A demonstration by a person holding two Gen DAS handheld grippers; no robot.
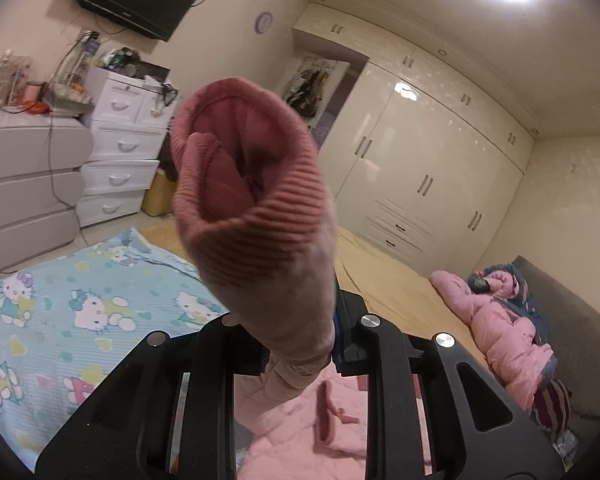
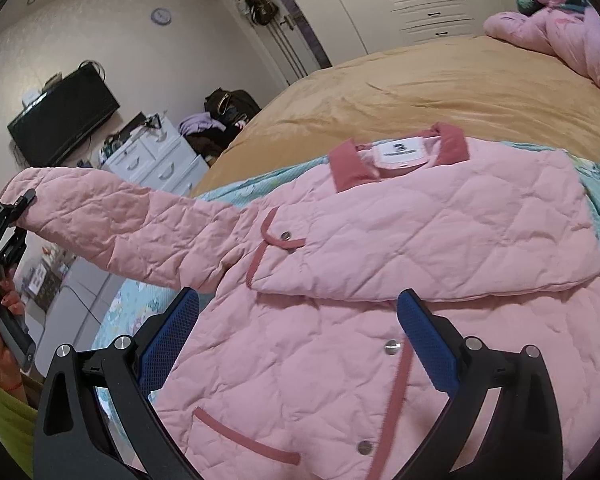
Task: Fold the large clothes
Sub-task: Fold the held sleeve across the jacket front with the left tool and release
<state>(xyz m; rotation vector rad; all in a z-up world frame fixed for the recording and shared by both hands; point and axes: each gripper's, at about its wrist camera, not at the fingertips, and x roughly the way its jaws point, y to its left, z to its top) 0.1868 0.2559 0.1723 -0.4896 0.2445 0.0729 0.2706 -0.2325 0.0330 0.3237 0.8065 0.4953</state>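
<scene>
- Pink quilted jacket (image 2: pixel 380 288): lies front-up on a light-blue cartoon-print sheet (image 1: pixel 80 304), collar (image 2: pixel 396 156) toward the far side of the bed. One side is already folded across the chest; darker pink trim and snap buttons show.
- Sleeve (image 2: pixel 116 224): stretched out to the side and lifted clear of the sheet, running from the shoulder up to the left gripper.
- Ribbed cuff (image 1: pixel 252 184): darker pink, open end facing the left wrist camera, standing up above the fingers.
- Left gripper (image 1: pixel 300 356): fingers drawn narrow, pinched on the sleeve just below the cuff. A hand (image 2: pixel 0 328) grips its handle, with a green sleeve at the wrist.
- Right gripper (image 2: pixel 298 344): blue pads spread wide, nothing between them, hovering over the jacket's lower front.
- Tan bedspread (image 2: pixel 420 88): beneath and beyond the sheet.
- Pink bundle of bedding (image 1: pixel 500 320): at the bed's far end.
- White drawer unit (image 1: pixel 120 152) and wardrobe (image 1: pixel 428 160): along the walls.
</scene>
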